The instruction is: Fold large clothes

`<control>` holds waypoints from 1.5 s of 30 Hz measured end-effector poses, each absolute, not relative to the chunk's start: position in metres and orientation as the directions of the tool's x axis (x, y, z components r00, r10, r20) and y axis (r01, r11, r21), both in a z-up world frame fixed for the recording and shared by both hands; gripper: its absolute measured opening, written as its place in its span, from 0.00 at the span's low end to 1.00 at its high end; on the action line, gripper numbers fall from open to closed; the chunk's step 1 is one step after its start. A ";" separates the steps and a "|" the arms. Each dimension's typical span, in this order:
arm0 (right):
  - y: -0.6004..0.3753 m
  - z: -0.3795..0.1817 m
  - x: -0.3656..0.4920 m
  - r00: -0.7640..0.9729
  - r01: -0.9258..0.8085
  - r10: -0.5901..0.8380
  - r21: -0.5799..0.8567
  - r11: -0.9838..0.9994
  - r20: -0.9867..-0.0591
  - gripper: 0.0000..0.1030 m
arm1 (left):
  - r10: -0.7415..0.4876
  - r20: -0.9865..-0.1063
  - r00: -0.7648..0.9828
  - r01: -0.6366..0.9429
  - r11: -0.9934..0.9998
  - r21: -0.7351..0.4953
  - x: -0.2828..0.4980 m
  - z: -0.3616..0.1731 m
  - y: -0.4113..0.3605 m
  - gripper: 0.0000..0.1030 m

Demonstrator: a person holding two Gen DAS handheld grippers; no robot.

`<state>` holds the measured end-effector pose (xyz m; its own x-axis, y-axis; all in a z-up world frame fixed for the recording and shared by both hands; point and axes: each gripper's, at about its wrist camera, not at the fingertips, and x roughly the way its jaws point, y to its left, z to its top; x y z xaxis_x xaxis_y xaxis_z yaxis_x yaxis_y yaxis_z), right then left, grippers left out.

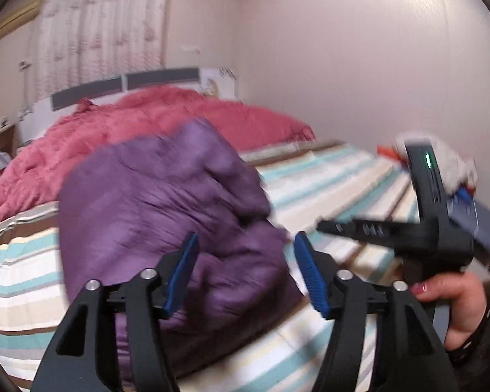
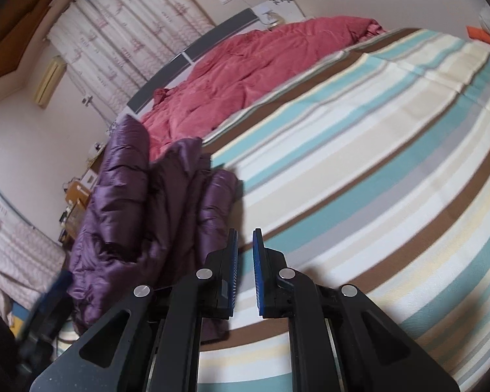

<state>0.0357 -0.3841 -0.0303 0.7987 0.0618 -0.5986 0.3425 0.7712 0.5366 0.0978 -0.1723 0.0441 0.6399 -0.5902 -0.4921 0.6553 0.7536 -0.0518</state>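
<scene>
A purple padded jacket [image 1: 166, 215] lies bunched in a heap on the striped bed cover [image 1: 336, 176], toward the left side of the bed, with a pink quilt [image 1: 140, 124] beyond it at the far end. The left gripper [image 1: 245, 271] stands wide, its blue pads apart with nothing pressed between them, just near the jacket's right edge. The right gripper [image 2: 245, 271] is narrow, almost shut, and empty over bare cover to the right of the jacket. The jacket looks light, puffy and soft, with a slick shiny shell that would likely slip from a shallow pinch. A hem, cuff or seam edge, pinched deeply, seems the safest hold.
</scene>
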 end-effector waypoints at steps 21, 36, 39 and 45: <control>-0.330 0.022 0.148 0.756 0.163 0.166 0.427 0.890 -0.634 0.27 | -0.385 -0.613 0.690 0.420 0.903 -0.094 0.204 0.008 -0.124 0.70; -0.347 -0.056 0.130 0.708 0.316 0.054 0.384 0.868 -0.704 0.19 | -0.358 -0.631 0.688 0.495 0.867 0.047 0.183 -0.007 -0.166 0.70; -0.355 -0.050 0.124 0.713 0.312 0.087 0.426 0.850 -0.696 0.34 | -0.361 -0.635 0.683 0.496 0.867 0.041 0.180 -0.003 -0.164 0.70; -0.353 0.005 0.089 0.810 0.277 0.019 0.412 0.868 -0.586 0.38 | -0.356 -0.631 0.690 0.475 0.880 0.023 0.182 -0.003 -0.163 0.70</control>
